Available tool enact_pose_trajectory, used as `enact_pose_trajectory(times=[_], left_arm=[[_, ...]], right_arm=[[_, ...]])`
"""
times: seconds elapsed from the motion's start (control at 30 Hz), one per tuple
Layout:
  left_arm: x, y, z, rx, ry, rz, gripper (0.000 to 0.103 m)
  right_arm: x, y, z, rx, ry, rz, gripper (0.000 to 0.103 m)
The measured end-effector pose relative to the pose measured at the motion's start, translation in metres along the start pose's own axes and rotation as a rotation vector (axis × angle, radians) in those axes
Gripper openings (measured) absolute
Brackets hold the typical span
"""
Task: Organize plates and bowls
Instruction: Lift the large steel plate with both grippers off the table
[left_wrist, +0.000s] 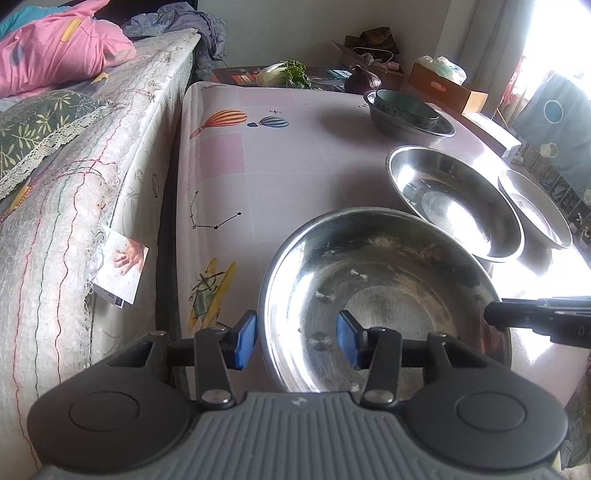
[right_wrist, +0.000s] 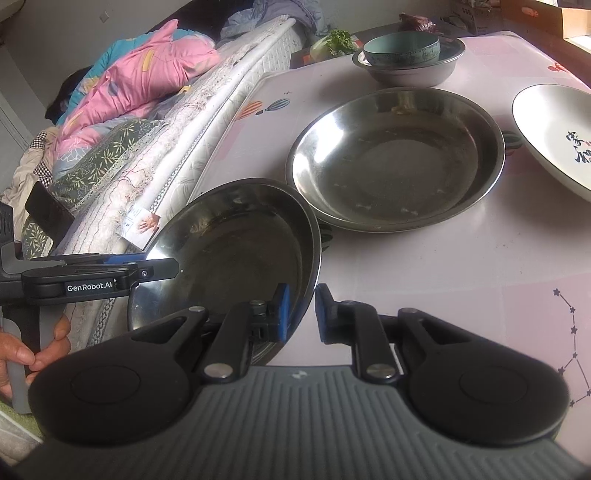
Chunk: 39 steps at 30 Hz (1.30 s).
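A steel plate (left_wrist: 384, 291) sits at the near edge of the table; it also shows in the right wrist view (right_wrist: 236, 251). My left gripper (left_wrist: 295, 339) is open, its blue pads astride the plate's left rim. My right gripper (right_wrist: 301, 310) is open, astride the plate's right rim, and shows at the right of the left wrist view (left_wrist: 491, 314). A second steel plate (left_wrist: 454, 199) (right_wrist: 395, 158) lies just beyond. A white ceramic plate (right_wrist: 554, 136) (left_wrist: 535, 210) lies right of it. A teal bowl (right_wrist: 402, 48) sits inside a steel bowl (right_wrist: 410, 70) at the far end.
The table (left_wrist: 295, 166) has a pink printed cloth. A mattress (left_wrist: 92, 184) with bedding runs along its left side. Vegetables (left_wrist: 284, 74) and cardboard boxes (left_wrist: 447, 88) stand beyond the far end.
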<state>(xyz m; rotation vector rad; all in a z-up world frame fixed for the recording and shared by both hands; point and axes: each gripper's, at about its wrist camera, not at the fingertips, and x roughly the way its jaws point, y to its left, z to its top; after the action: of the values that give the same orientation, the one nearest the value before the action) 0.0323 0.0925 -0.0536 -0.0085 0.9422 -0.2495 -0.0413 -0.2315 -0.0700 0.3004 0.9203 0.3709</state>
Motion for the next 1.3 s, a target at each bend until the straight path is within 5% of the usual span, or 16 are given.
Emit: enact_pose_trajectory(times=[0.67, 1.3], left_arm=[[0.007, -0.013, -0.009, 0.082, 0.036, 0.037, 0.050], [0.011, -0.016, -0.009, 0.099, 0.035, 0.066, 0.050]], right_arm=[[0.013, -0.004, -0.009, 0.071, -0.027, -0.006, 0.015], [0.017, 0.009, -0.009, 0.010, -0.056, -0.039, 0.016]])
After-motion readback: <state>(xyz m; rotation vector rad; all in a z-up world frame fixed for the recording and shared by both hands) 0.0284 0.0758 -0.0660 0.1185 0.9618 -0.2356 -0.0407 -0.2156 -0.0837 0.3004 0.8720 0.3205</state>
